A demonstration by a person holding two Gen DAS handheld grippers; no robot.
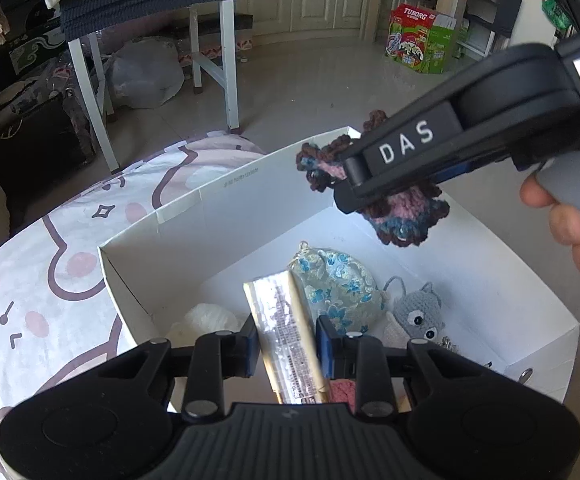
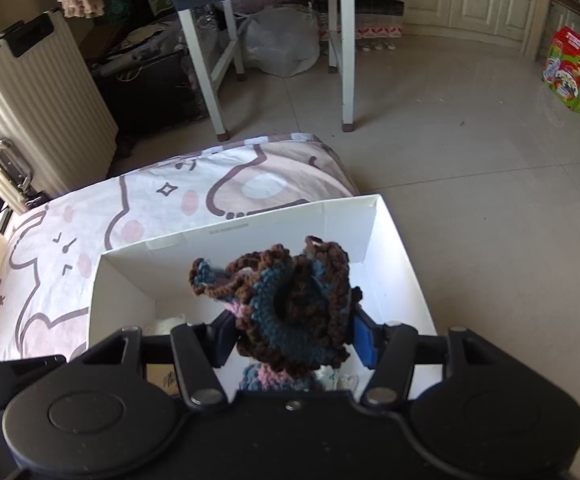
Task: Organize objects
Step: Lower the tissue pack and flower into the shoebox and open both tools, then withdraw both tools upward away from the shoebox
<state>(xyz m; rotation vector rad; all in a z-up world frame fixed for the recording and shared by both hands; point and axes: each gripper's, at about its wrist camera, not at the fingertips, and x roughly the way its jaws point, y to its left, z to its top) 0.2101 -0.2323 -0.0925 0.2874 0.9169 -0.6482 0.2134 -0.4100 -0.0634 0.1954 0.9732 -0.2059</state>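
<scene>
A white cardboard box (image 1: 226,216) stands on a bed with a cartoon sheet. In it lie a floral pouch (image 1: 338,284), a grey crocheted toy (image 1: 418,316) and a white yarn ball (image 1: 210,318). My left gripper (image 1: 286,346) is shut on a long silver-and-tan packet (image 1: 286,344), held over the box. My right gripper (image 2: 292,330) is shut on a brown, blue and pink crocheted piece (image 2: 290,304) above the box (image 2: 390,248). In the left wrist view the right gripper (image 1: 348,184) holds the crocheted piece (image 1: 406,216) over the far right corner.
The bed sheet (image 1: 50,264) spreads left of the box. Beyond it is tiled floor (image 2: 470,152), a white-legged table (image 2: 342,56) with a plastic bag under it, a cream suitcase (image 2: 30,100) at left and a red-green Tuborg carton (image 1: 422,40).
</scene>
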